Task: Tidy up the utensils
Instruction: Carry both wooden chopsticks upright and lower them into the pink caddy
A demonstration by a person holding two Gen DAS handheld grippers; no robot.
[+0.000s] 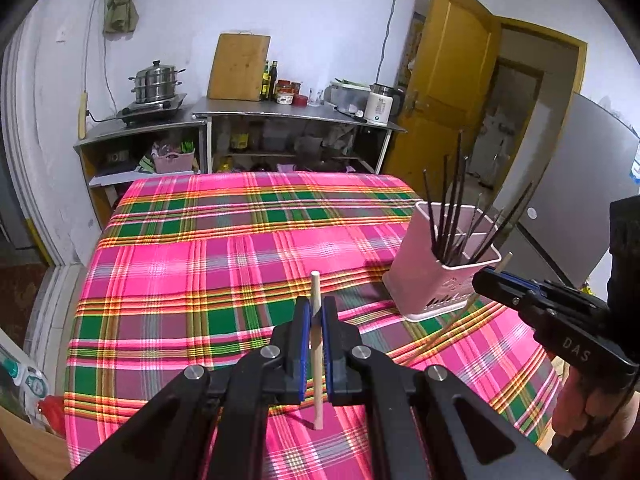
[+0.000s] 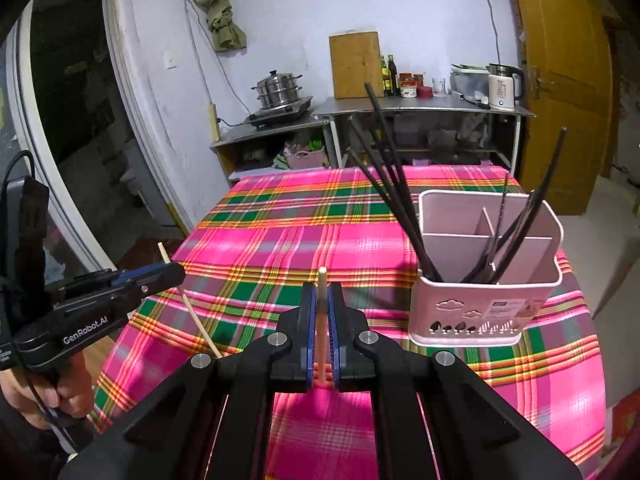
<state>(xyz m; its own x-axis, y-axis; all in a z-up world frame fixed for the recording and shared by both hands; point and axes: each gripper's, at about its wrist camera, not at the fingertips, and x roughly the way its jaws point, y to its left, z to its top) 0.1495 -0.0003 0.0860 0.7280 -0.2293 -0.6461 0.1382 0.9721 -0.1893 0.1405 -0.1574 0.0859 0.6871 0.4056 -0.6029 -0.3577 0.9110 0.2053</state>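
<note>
My left gripper [image 1: 316, 312] is shut on a pale wooden chopstick [image 1: 317, 356] that stands nearly upright, its lower tip close to the plaid tablecloth [image 1: 200, 260]. My right gripper [image 2: 321, 296] is shut on a second wooden chopstick [image 2: 322, 280], also held upright. A pink plastic utensil holder [image 2: 486, 304] with dividers stands on the table's right side and holds several black chopsticks [image 2: 384, 160]. In the left wrist view the holder [image 1: 436, 276] is to the right, with the right gripper [image 1: 486, 276] just in front of it. In the right wrist view the left gripper [image 2: 176, 274] is at the left.
The table is covered by a pink and green plaid cloth [image 2: 280, 240]. Behind it stand metal counters with a steel steamer pot [image 1: 156, 82], a wooden cutting board [image 1: 240, 66], bottles and a white kettle [image 1: 380, 106]. A yellow door [image 1: 448, 92] is open at the right.
</note>
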